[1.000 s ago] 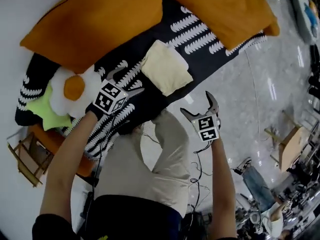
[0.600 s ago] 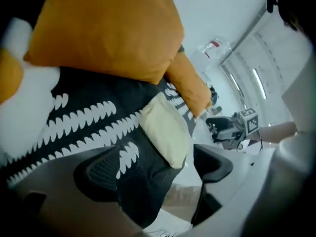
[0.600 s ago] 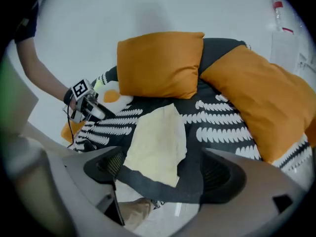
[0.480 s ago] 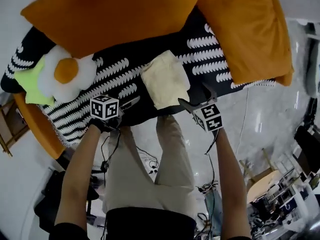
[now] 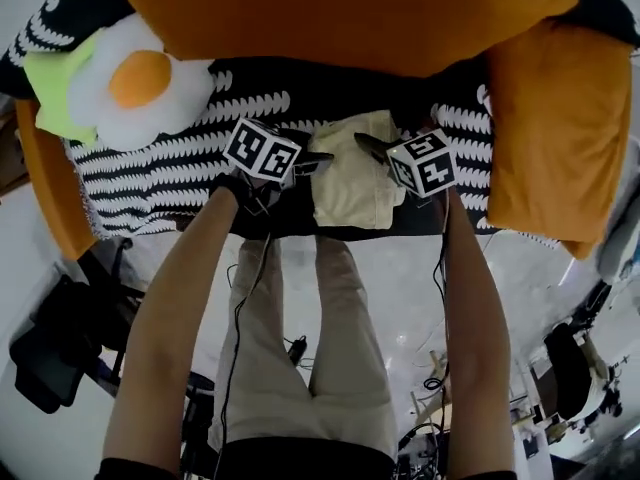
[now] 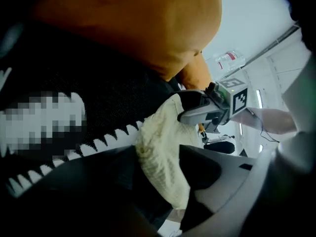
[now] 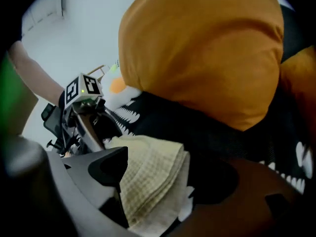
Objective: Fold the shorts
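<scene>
The folded pale-yellow shorts (image 5: 352, 173) lie on a black blanket with white markings (image 5: 170, 153). My left gripper (image 5: 318, 160) is at their left edge and my right gripper (image 5: 368, 146) at their right edge. In the left gripper view the shorts (image 6: 159, 149) sit between the jaws of the left gripper (image 6: 160, 157), which have just been closing. In the right gripper view the stacked layers (image 7: 148, 177) sit between the jaws of the right gripper (image 7: 158, 167), also just closing. Neither pair visibly clamps the cloth.
Two big orange cushions (image 5: 330, 8) (image 5: 560, 118) border the blanket at the back and right. A fried-egg plush (image 5: 140, 78) and a green plush (image 5: 55, 78) lie at the left. The person's legs (image 5: 340, 338) stand below the blanket's near edge.
Both grippers came down onto the shorts: the right one swung in from beside the blanket, the left one rolled and dropped to the left edge. Both pairs of jaws look narrower.
</scene>
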Demonstrator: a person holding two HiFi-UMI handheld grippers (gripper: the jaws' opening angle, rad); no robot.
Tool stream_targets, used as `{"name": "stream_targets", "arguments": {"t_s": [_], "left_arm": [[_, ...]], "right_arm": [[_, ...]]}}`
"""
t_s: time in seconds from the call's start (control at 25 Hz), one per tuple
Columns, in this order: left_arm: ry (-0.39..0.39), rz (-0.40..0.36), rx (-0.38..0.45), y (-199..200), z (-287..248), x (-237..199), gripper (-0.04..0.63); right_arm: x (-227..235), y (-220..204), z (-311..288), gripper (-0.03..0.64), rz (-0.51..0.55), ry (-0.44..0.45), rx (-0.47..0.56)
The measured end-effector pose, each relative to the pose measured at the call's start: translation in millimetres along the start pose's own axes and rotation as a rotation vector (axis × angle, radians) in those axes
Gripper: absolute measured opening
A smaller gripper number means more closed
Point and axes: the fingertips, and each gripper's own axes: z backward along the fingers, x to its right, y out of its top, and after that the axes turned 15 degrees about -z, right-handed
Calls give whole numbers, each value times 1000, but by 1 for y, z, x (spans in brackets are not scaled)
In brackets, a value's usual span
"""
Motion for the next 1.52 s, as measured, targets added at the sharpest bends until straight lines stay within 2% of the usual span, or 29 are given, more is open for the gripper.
{"name": "stream_targets", "arguments": {"t_s": [0.04, 0.08, 0.12, 0.16, 0.24, 0.4, 0.48, 0.56, 0.6, 0.72, 0.8, 1.04, 1.16, 1.28, 1.4, 1.52], "left_arm": [[20, 13, 9, 0, 0, -1, 233], [42, 33, 31, 1, 2, -3, 209], [55, 60, 57, 0, 3, -4, 192], [57, 86, 77, -2, 4, -3, 195], [44, 100, 76, -10, 0, 0, 273], [17, 88, 47, -21, -12, 4, 295], [40, 81, 71, -13, -14, 3, 263], [80, 56, 89, -5, -15, 2, 168], [93, 44, 91, -3, -15, 2, 152], [84, 49, 104, -1, -16, 10, 89], [64, 54, 139, 5, -8, 15, 71], [46, -95, 274, 58, 54, 46, 69], [44, -169, 339, 96, 92, 62, 69], [39, -234, 367, 115, 111, 74, 69], [47, -320, 347, 108, 114, 83, 69], [27, -365, 266, 65, 94, 96, 69]], "right_arm": [[-3, -5, -2, 430, 9, 2, -22], [-5, -10, 0, 426, 29, -2, -30], [-7, -15, 6, 386, 48, -5, -33], [-8, -22, 12, 368, 56, -2, -41], [-7, -43, 21, 273, 30, 28, -83], [2, -63, 17, 268, -115, 45, -83], [6, -62, 16, 262, -133, 22, -77], [8, -62, 17, 238, -110, -1, -92], [7, -63, 18, 216, -104, 0, -106], [-5, -64, 23, 115, -127, 47, -138], [-12, -57, 28, 95, -134, 68, -112], [-42, -4, 81, 91, -102, 127, 86], [-58, 36, 114, 89, -66, 132, 192], [-66, 56, 136, 87, -48, 119, 281], [-77, 47, 143, 87, -12, 77, 340], [-88, -7, 132, 87, -18, 51, 322]]}}
